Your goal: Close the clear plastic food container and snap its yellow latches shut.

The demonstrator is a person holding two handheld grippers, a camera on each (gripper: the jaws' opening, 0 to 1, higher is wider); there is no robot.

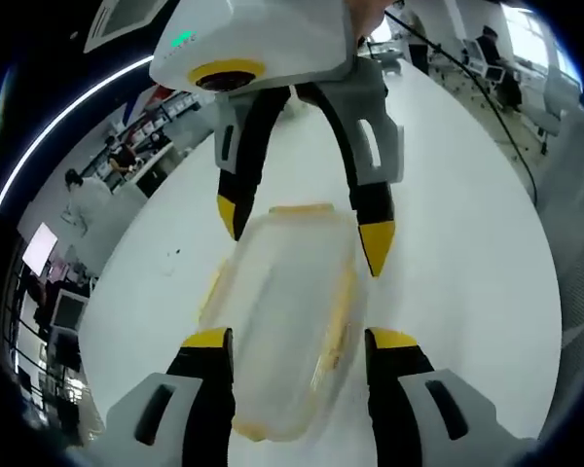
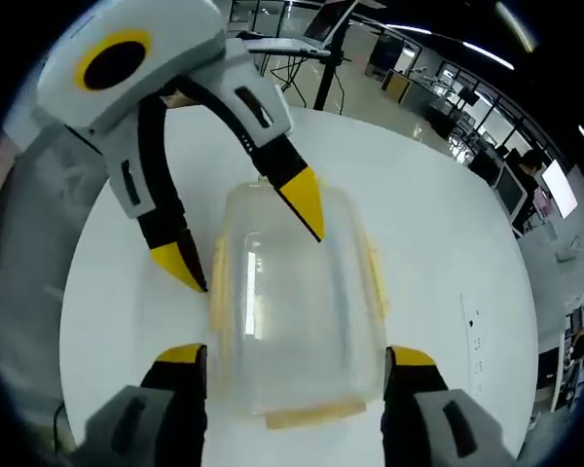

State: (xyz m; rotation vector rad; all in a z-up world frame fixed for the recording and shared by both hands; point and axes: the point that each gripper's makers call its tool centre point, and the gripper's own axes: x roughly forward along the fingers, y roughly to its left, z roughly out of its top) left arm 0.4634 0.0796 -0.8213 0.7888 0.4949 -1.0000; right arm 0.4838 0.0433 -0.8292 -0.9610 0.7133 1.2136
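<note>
The round white counter point(image 1: 467, 253) carries little besides the clear rectangular plastic food container point(image 1: 287, 321), which lies in the middle of it with its clear lid on top and its yellow latches point(image 1: 343, 311) running along the edges; beyond the counter's rim there is an open office with desks, monitors and a few people well apart from my work, and in the right gripper view a dark stand point(image 2: 329, 68) rises at the far edge of the counter; nothing lies between my jaws and the container.

My left gripper point(image 1: 300, 341) has its black, yellow-tipped jaws spread wide, one on each long side of the container, near the walls; whether the tips touch the plastic I cannot tell; they grip nothing. In the same view my right gripper point(image 1: 307, 233) reaches in from across, its own yellow tips also wide apart and hovering at the far end of the lid, one tip beside each corner.

In the right gripper view my right gripper point(image 2: 297, 355) straddles the near end of the container point(image 2: 297, 311), jaws wide and clamped on nothing; the left gripper point(image 2: 248, 238) comes in opposite, one yellow tip over the lid's top surface, the other just beside the container's side; the near end latch point(image 2: 311, 416) juts out flat from the lid's edge.
</note>
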